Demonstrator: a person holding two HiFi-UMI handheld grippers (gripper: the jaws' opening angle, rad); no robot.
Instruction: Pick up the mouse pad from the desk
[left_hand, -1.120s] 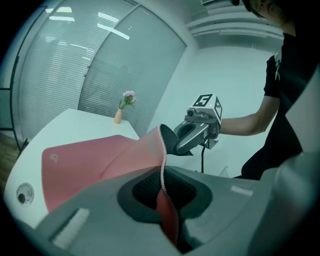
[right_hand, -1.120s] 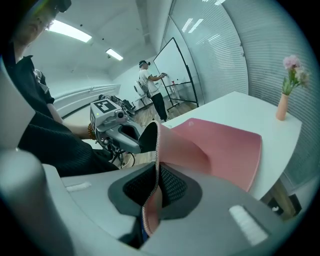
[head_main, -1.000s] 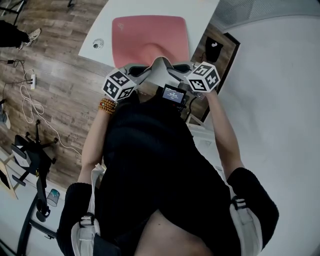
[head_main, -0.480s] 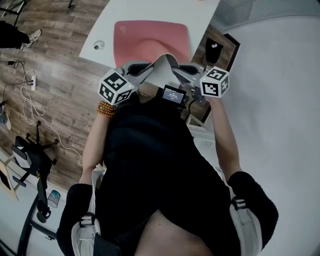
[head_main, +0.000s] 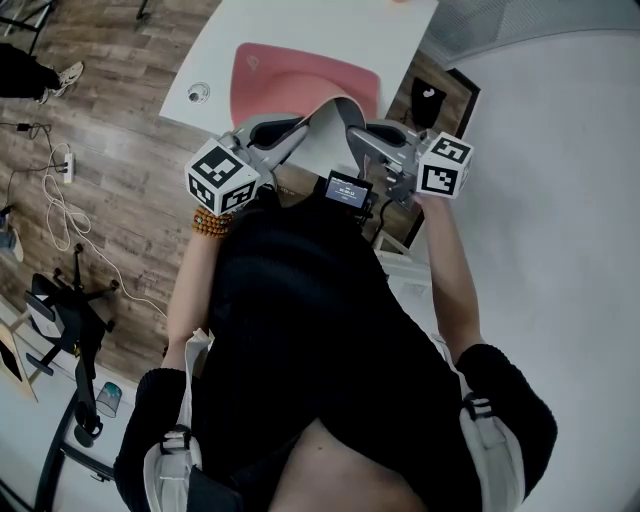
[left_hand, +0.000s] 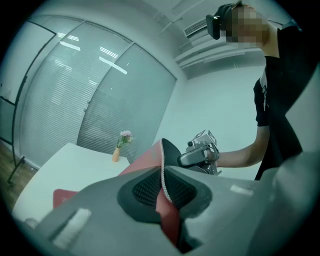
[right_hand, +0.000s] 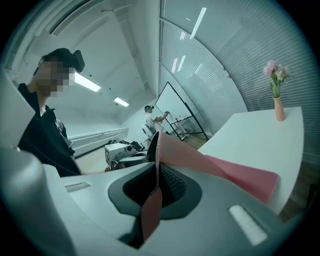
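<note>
A pink mouse pad (head_main: 300, 72) lies across the white desk (head_main: 225, 45), its near edge lifted and curled upward. My left gripper (head_main: 300, 128) is shut on that edge from the left. My right gripper (head_main: 357, 133) is shut on it from the right. In the left gripper view the pad's stitched edge (left_hand: 161, 165) runs between the ribbed pads of the left gripper (left_hand: 162, 189), with the right gripper (left_hand: 200, 152) beyond. In the right gripper view the right gripper (right_hand: 156, 186) pinches the pad (right_hand: 235, 174), whose far part rests on the desk (right_hand: 250, 132).
A small vase of flowers (right_hand: 278, 105) stands at the desk's far side. A small round object (head_main: 198, 92) sits on the desk left of the pad. A dark box (head_main: 428, 100) stands right of the desk. Cables (head_main: 60, 195) and a chair base (head_main: 60, 305) lie on the wood floor.
Both grippers have risen, still gripping the pad's near edge. That edge curls higher off the desk, and the two marker cubes have moved apart.
</note>
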